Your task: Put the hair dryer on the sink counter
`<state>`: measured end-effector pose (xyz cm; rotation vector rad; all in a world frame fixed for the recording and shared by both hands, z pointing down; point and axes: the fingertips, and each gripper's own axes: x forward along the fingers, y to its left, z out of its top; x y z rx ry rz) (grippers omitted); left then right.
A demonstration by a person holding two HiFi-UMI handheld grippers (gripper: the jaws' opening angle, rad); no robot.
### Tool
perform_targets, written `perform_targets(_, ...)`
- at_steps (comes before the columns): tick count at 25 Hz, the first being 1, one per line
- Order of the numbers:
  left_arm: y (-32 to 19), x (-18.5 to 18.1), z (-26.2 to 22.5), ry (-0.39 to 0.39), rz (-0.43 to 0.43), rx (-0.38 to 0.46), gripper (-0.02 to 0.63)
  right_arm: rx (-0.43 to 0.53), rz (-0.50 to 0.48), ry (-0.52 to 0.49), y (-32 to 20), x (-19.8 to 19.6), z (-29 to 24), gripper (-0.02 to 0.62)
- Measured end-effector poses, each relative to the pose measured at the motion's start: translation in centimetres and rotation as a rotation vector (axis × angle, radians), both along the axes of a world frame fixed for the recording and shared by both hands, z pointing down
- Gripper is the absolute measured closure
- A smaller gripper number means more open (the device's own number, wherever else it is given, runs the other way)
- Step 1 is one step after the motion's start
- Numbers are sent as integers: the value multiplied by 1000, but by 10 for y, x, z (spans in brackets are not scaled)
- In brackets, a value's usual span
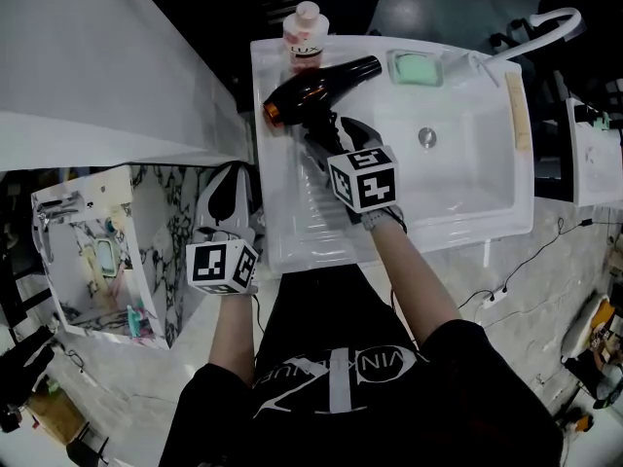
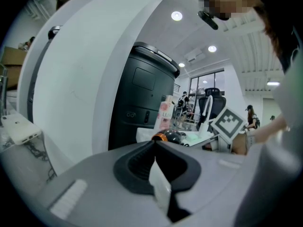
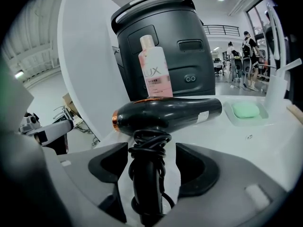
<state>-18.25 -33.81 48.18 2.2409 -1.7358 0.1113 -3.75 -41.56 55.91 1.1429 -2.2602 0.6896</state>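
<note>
White sink counter (image 1: pixel 277 224) carries the black hair dryer (image 1: pixel 316 90), which lies on its side at the back left corner, beside the basin and just in front of a pink bottle (image 1: pixel 305 32). Around its cord-wrapped handle the right claw (image 3: pixel 151 159) stands wide open, with both pads clear of it. Off the counter's left edge, the left claw (image 2: pixel 155 145) has its jaws pressed together on nothing.

The pink bottle (image 3: pixel 155 67) reads "LUX".
</note>
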Motion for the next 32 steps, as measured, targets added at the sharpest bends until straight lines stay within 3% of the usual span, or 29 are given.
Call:
perform_targets(11, 3, 11, -11, -6, 12, 17, 606, 52, -2, -47, 10, 15, -21, 315)
perform_targets(18, -3, 16, -31, -16, 17, 53, 606, 157, 13, -63, 11, 32, -53, 474)
perform_targets(23, -4, 20, -43, -20, 22, 77, 606, 242, 46, -139, 11, 47, -82, 586)
perform_targets(32, -6, 23, -67, -29, 29, 125, 606, 353, 33, -184, 16, 63, -120, 592)
